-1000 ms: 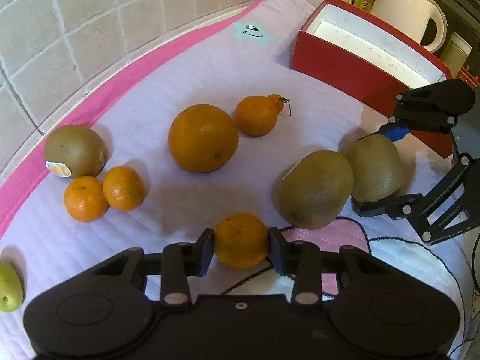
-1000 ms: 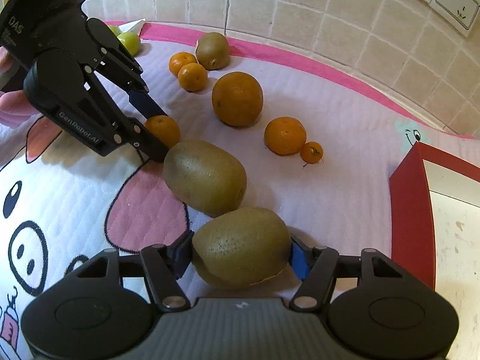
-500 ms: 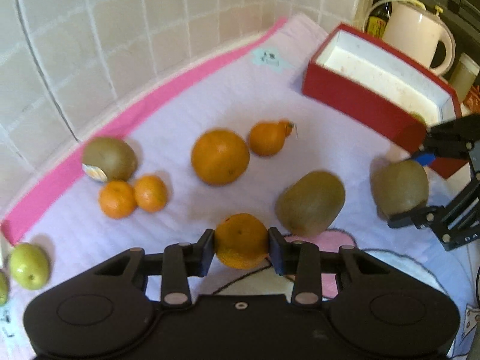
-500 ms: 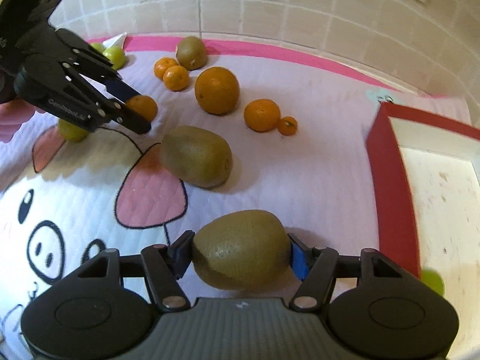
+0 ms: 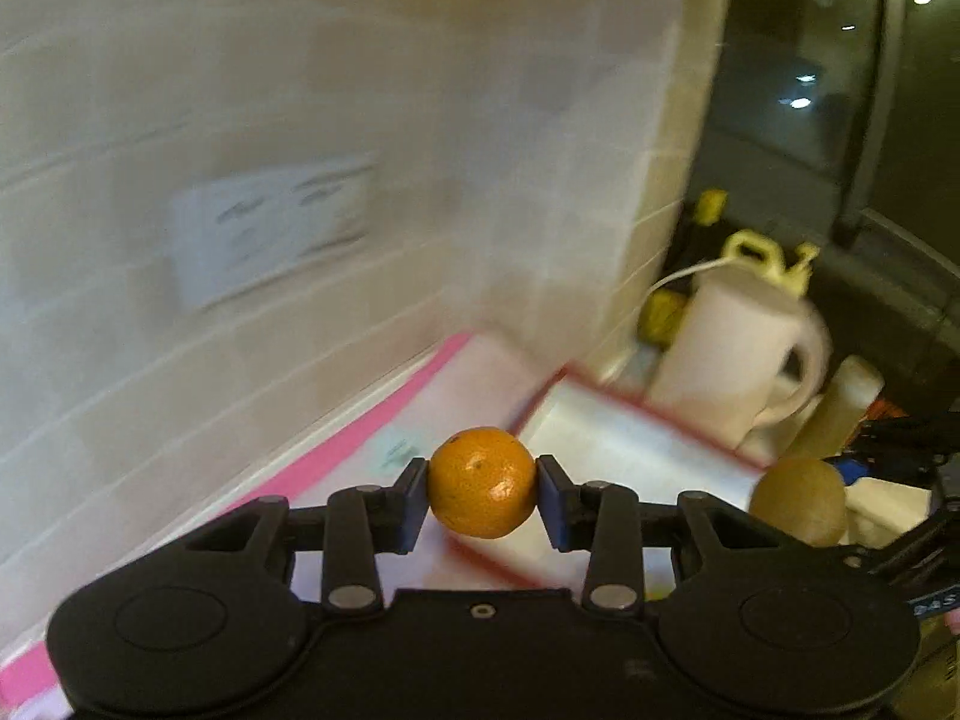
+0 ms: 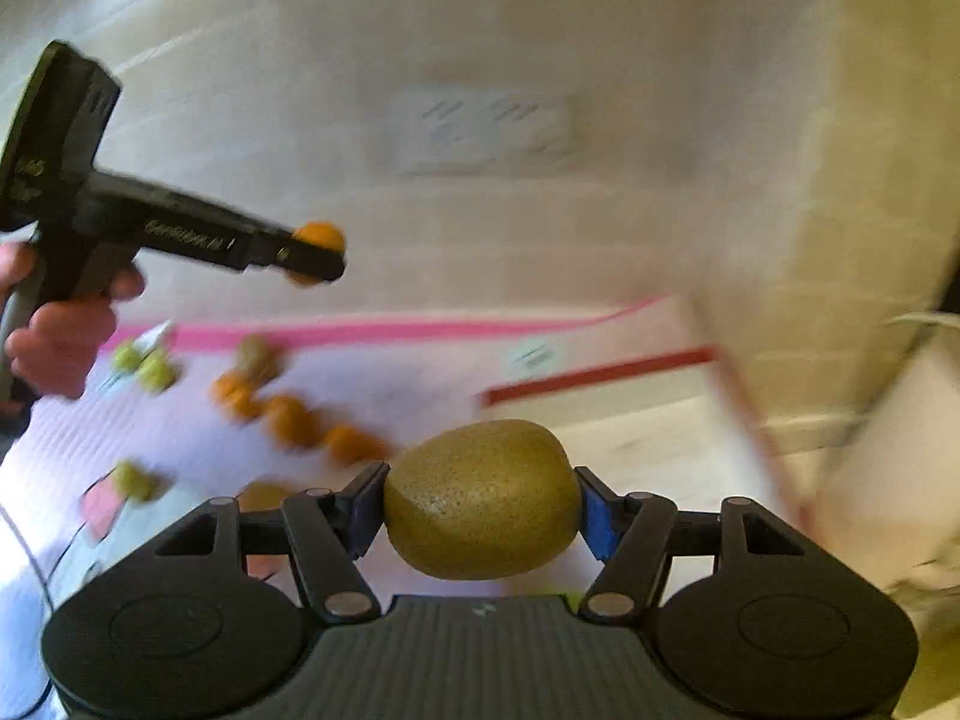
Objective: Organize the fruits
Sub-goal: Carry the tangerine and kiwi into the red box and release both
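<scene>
Only right view shows blurred, probably loose fruit (image 6: 288, 414) on mat (image 6: 420, 372).

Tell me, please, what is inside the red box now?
The red box shows a bare white floor where visible. The left gripper with its mandarin and the kiwi cover the near part, so fruit there cannot be ruled out.

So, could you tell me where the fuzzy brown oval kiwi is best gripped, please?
Across its long axis, as the right gripper does now: one blue pad on each end of the fuzzy brown oval kiwi, coming in level from the side. Those narrower ends seat in the pads, so it probably won't roll free.
</scene>
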The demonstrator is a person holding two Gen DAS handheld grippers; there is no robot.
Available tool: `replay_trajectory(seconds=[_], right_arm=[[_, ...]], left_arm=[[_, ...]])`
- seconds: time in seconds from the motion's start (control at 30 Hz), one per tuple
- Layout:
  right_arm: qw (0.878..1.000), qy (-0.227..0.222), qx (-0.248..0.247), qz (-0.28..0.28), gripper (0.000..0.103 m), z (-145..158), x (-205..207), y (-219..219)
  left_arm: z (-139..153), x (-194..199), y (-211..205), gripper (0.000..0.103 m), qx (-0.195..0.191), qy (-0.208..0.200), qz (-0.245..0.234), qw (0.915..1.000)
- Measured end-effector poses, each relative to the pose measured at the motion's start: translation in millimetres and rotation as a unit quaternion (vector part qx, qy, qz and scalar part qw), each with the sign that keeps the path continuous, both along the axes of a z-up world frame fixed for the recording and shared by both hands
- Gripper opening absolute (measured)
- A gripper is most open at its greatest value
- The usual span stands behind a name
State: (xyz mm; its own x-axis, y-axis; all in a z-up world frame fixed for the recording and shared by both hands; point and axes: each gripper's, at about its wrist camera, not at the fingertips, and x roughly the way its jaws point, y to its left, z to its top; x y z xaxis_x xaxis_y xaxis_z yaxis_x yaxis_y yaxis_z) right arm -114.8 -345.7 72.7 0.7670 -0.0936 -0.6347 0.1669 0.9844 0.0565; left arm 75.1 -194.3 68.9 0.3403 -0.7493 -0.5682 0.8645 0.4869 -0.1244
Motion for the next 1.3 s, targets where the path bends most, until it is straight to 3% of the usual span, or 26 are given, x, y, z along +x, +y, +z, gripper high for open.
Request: replay_trajectory(seconds=[0.17,0.3,0.43,0.6,1.13,1.3], right_arm=[[0.998,0.007,0.014,-0.059,0.066,-15,2,-55],[0.994,0.033,0.072,-0.08,0.066,-57,16,-93],[0.988,0.067,0.108,-0.089,0.066,-103,32,-114],[0.984,0.091,0.124,-0.086,0.066,-142,46,-109],[0.986,0.119,0.091,-0.075,0.066,-175,68,-100],[0.985,0.12,0.096,-0.077,0.066,-175,66,-103]], left_arm=[[-15,14,-84,0.046,0.016,0.038,-0.019,0.999],[-67,24,-138,0.046,0.073,0.08,-0.025,0.9938],[-120,35,-170,0.046,0.124,0.121,-0.023,0.9845],[-160,38,-184,0.046,0.158,0.157,-0.032,0.9743],[-178,28,-182,0.045,0.177,0.153,-0.032,0.9718],[-176,29,-179,0.065,0.169,0.161,-0.031,0.9719]])
